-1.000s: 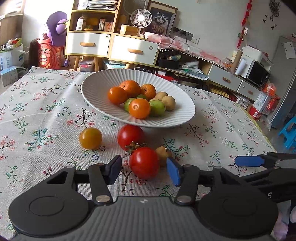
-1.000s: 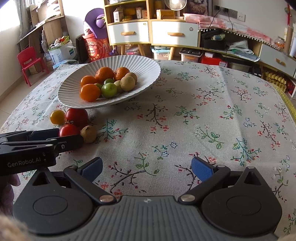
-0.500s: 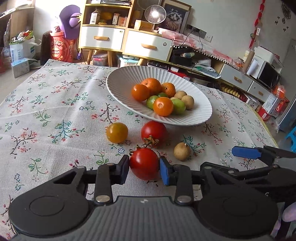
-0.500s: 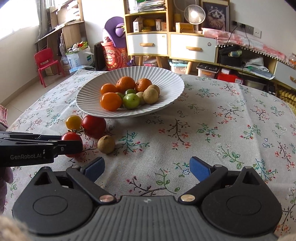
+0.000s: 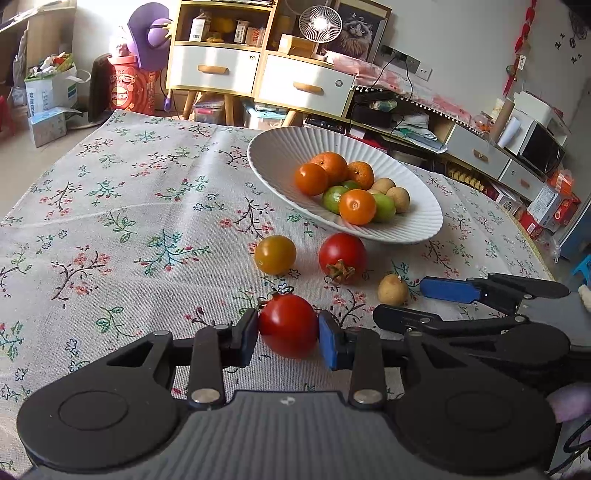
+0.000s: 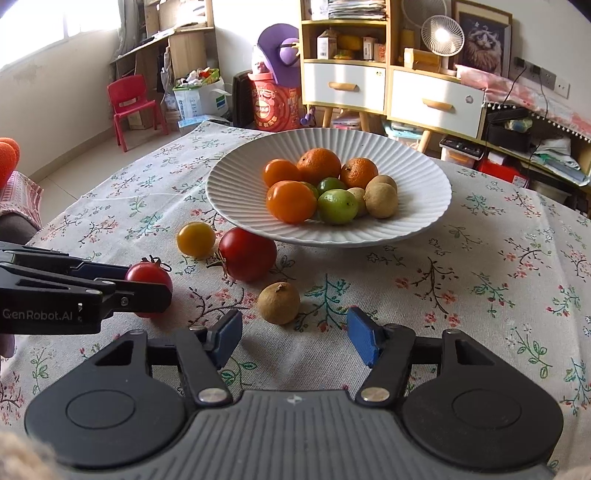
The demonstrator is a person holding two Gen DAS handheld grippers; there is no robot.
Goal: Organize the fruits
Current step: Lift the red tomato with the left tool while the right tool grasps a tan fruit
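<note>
My left gripper (image 5: 288,332) is shut on a small red tomato (image 5: 288,326) low over the flowered cloth; the right wrist view shows the same tomato (image 6: 147,275) in that gripper (image 6: 155,291). My right gripper (image 6: 295,332) is closing, its blue pads on either side of a brown longan (image 6: 279,302) without touching it. A bigger red tomato (image 6: 247,253) and a yellow tomato (image 6: 195,238) lie by the white ribbed plate (image 6: 406,177), which holds oranges, green fruits and longans.
The table carries a flowered tablecloth (image 5: 129,221). Behind it stand a yellow-and-white drawer cabinet (image 5: 258,74), a small fan (image 5: 319,22) and a low shelf with clutter. A red child's chair (image 6: 133,103) stands on the floor to the left.
The left gripper's jaws closed onto the small red tomato and drifted left. The right gripper moved in toward the loose longan, and its jaws came closer together.
</note>
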